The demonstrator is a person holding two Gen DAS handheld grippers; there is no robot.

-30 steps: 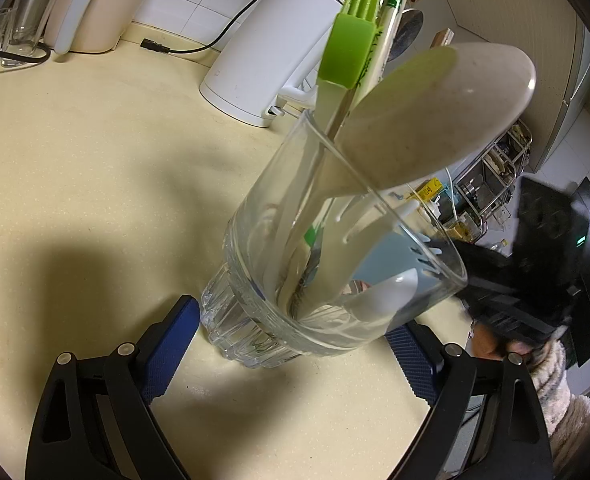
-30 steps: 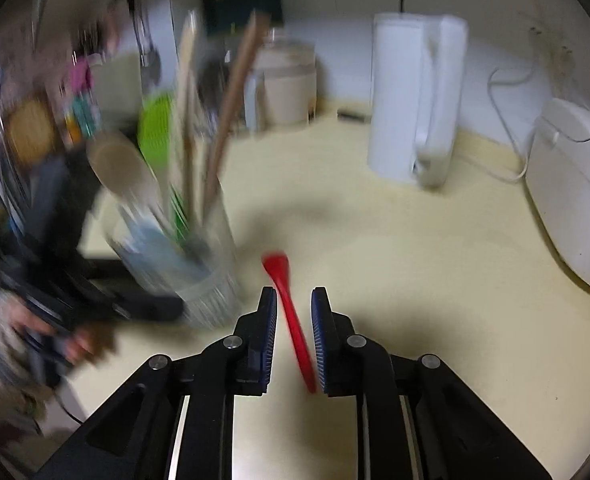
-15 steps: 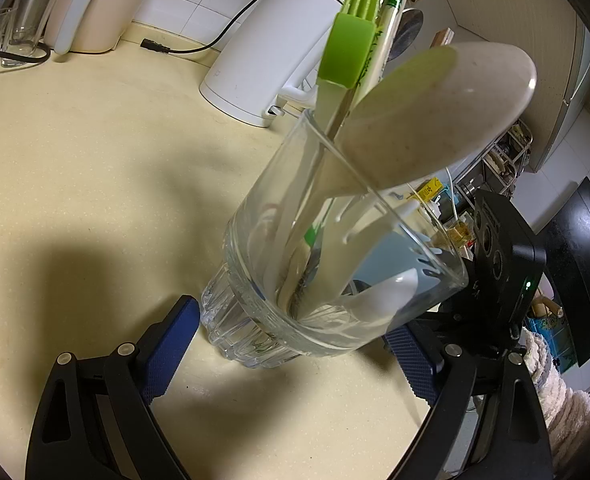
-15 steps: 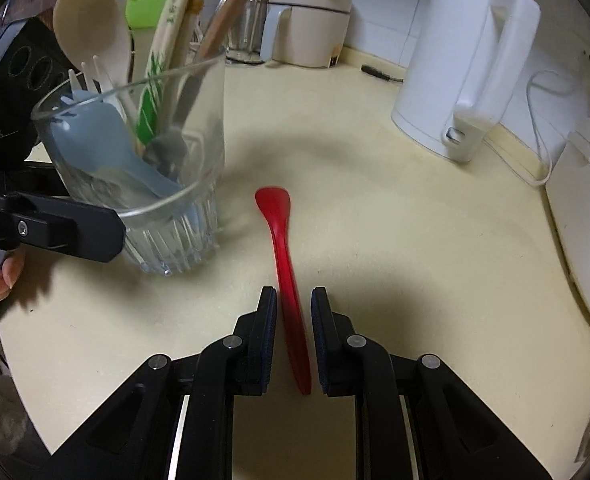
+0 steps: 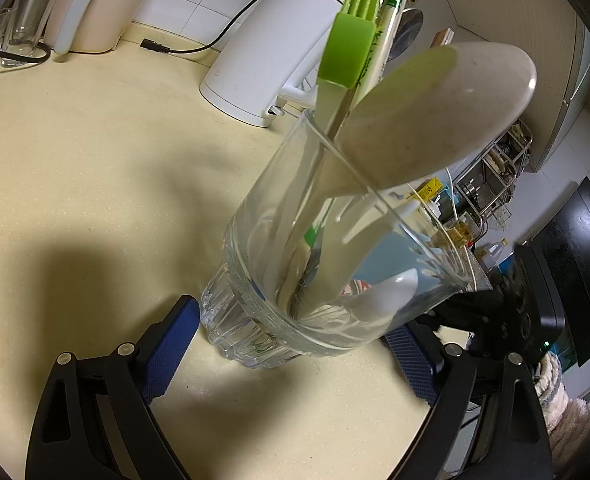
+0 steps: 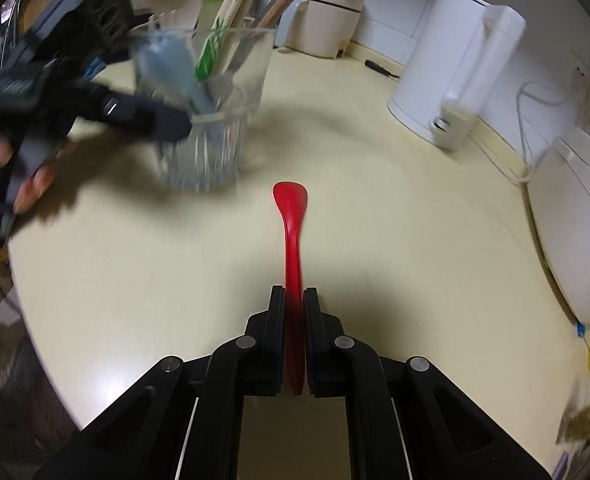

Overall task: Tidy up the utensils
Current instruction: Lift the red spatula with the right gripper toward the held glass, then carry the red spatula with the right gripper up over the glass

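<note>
The pale yellow surface [image 6: 375, 208] is carrying everything here, with a white kettle [image 6: 455, 76] standing well ahead and to the right of the right tool [image 6: 294, 300] and a white appliance [image 6: 575, 232] sitting at its far right.

Ahead and to the left of the right tool, the glass [image 6: 211, 120] is standing upright and already holding most of the utensils: a beige spoon [image 5: 435, 116], a green silicone brush [image 5: 349, 52], wrapped chopsticks [image 5: 391, 12] and a blue slotted utensil [image 5: 395, 264]. The left tool [image 5: 295, 344] is flanking the base of this glass, one blue pad on each side; the left pad is showing a sliver of gap and the right pad is hidden behind the glass, so I cannot tell whether it is actually clenching the glass or only bracketing it.

The red spoon [image 6: 293, 240] is the one utensil not yet in the glass. It is lying on the surface, its bowl pointing away from the right tool and its handle running back between the jaws. The right tool is clenched on that handle, both pads pressing its sides.

Judging by this, the sorting is nearly finished: the grasp on the last loose piece is being made, and lifting it, carrying it over to the left and dropping it in the glass are what is left.
</note>
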